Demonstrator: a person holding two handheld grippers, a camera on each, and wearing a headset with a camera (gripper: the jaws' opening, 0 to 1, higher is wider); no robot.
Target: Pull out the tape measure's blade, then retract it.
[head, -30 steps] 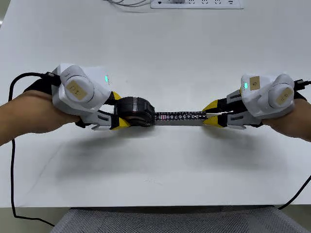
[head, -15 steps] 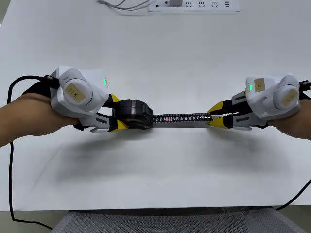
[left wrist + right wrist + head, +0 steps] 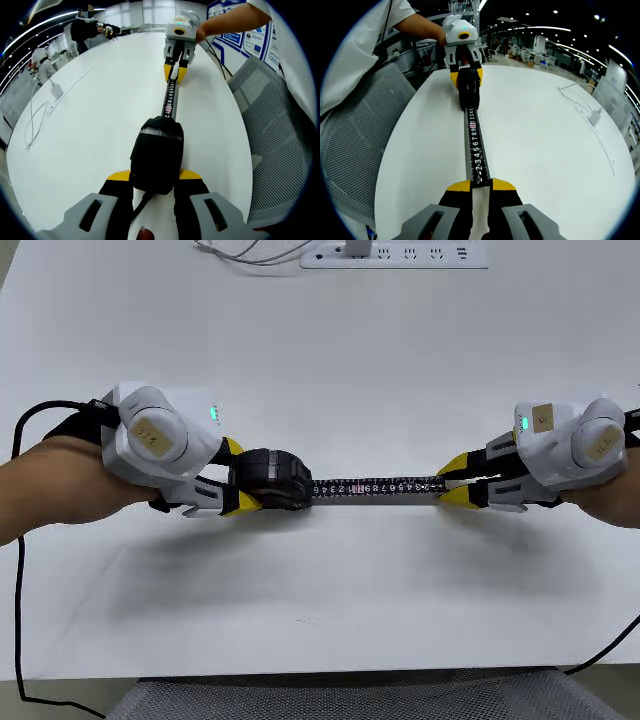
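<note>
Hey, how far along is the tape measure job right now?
Done: the blade is partly out, its numbers showing, stretched between the two claws. In hand: the left claw is shut on the case, and the right claw is shut on the blade's tip. Left: any further pull, then letting the blade retract into the case.

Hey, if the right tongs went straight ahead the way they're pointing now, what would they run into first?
The right tongs are shut on the end of the blade. Straight on along it, they would most likely meet the black tape measure case first, which is held in the left tongs.
</note>
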